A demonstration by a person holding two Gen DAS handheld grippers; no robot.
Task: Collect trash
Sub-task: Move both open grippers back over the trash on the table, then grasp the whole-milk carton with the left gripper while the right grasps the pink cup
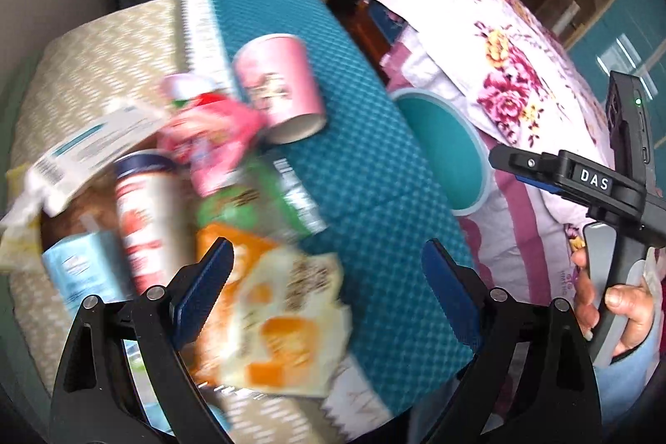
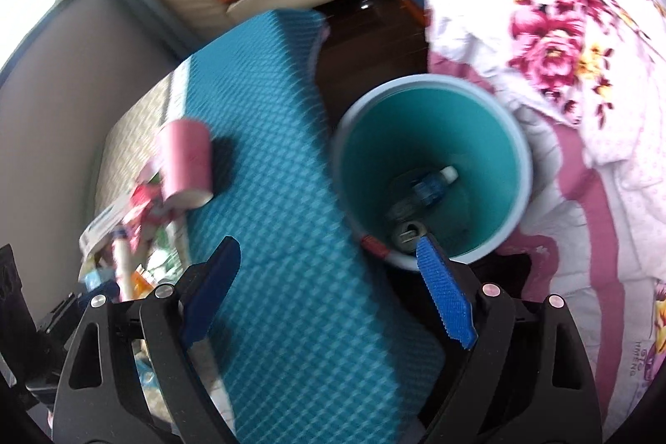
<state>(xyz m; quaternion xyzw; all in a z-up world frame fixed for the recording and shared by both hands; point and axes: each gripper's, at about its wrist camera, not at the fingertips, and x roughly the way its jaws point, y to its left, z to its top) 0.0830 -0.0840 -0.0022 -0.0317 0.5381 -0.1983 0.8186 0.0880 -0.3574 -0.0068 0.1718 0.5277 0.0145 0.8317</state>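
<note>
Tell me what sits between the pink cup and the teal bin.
Nothing visible blocks it. The pink cup lies on the blue mat; only bare mat separates it from the teal bin, whose mouth is open beside the mat's edge.

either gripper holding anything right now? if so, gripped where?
Nothing held. The left gripper is open above the orange wrapper without pinching it. The right gripper is open and empty beside the teal bin.
</note>
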